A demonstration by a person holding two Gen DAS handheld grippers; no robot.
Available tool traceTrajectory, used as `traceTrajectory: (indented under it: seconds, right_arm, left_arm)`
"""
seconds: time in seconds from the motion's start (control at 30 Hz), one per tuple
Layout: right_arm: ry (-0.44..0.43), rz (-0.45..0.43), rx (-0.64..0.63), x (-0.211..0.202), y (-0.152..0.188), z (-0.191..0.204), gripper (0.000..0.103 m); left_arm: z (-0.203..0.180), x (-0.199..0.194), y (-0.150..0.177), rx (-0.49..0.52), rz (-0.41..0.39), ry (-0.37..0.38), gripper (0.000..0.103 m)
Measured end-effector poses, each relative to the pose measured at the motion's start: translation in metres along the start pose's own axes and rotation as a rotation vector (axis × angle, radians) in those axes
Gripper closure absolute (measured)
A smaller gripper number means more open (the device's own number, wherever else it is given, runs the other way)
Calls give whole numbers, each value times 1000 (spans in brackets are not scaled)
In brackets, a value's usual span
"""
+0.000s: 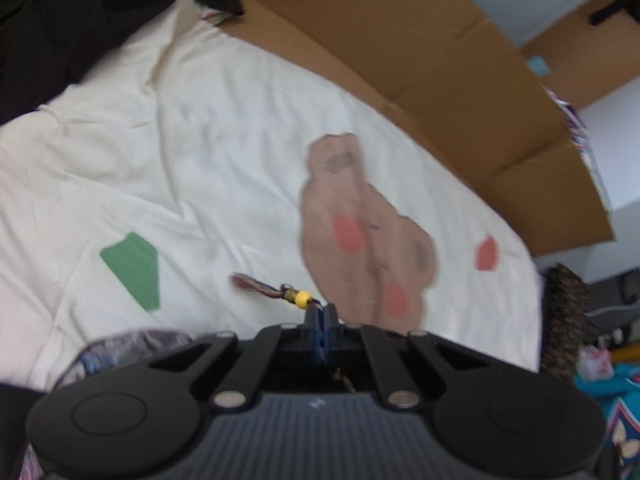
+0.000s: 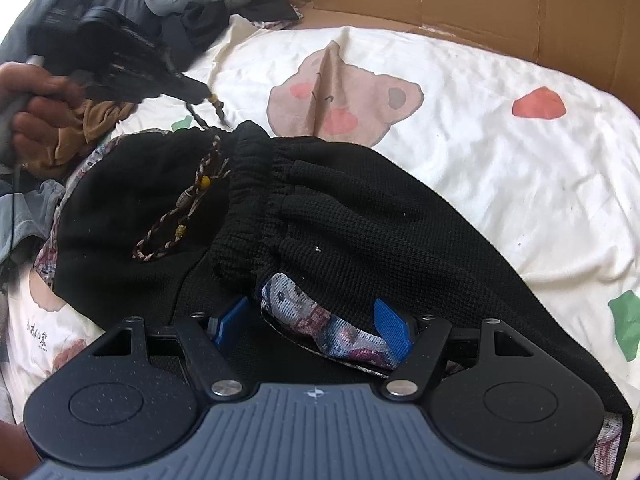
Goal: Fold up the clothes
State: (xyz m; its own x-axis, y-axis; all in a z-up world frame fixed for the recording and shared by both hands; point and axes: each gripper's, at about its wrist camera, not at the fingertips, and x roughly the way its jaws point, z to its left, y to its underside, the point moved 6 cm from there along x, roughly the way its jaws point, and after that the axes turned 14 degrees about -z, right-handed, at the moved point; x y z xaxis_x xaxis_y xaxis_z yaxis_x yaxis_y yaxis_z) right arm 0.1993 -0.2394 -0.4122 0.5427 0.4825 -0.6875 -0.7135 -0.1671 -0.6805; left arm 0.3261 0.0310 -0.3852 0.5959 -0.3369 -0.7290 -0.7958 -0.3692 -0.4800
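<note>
My left camera looks down along its fingers at the white sheet (image 1: 200,168), from high up. My right camera sits very close to the black shorts (image 2: 360,216). Both see the bear picture (image 1: 360,232).

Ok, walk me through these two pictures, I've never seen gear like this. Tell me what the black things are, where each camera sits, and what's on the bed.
There is no robot here. A person holds a pair of hand-worked tongs in each hand, and a small camera on each looks forward along its fingers.

The left camera shows the left tongs pinched shut on a braided cord with a yellow bead. The right camera shows the right tongs open, their blue pads either side of a patterned cloth peeking from under black shorts. It also catches the person's hand gripping the left tongs.

Everything lies on a cream bedsheet printed with a bear face, with cardboard behind it.
</note>
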Motion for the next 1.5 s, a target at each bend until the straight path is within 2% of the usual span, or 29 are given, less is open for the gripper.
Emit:
traceTrajectory:
  seconds: [0.13,0.2,0.33,0.43,0.47,0.67,0.7,0.73,0.83,0.87,1.13,1.23,1.3,1.43,1.5]
  right_arm:
    - [-12,-4,-32,-2,-1,4,31]
    - [-16,-6,-60,-3,-2,8,41]
    - [-27,-13,-128,-3,-5,15,51]
    - [-39,-19,-155,-3,-9,17,55]
    - [-43,-21,-164,-3,-11,17,61]
    - [-53,-4,-247,2,-12,19,61]
    - [-57,4,-256,5,-11,19,61]
    - [-61,12,-265,7,-10,19,61]
    - [-73,32,-290,14,-6,21,66]
    - [-76,37,-297,16,-5,22,69]
    - [-103,77,-358,31,4,34,71]
    - [-113,92,-380,36,8,38,81]
    - [-105,79,-355,31,3,35,94]
    - [-87,47,-307,19,-7,29,96]
    - [-74,25,-284,10,-14,25,96]
  left_arm:
    - [-14,-20,18,20,38,61,101]
    - [-19,-28,32,45,76,92,101]
    - [-27,-36,64,101,168,133,101]
    - [-30,-40,90,134,238,160,101]
    - [-30,-40,99,145,260,164,101]
    - [-21,-36,136,170,354,144,100]
    - [-21,-37,139,173,362,146,97]
    - [-20,-39,139,175,365,148,89]
    - [-17,-50,136,193,351,149,66]
    - [-15,-54,133,199,343,144,63]
    - [5,-79,101,200,262,69,61]
    - [12,-83,80,204,187,29,61]
    - [20,-87,67,194,132,0,59]
    - [35,-88,42,179,51,-61,50]
    - [41,-84,33,188,23,-88,49]
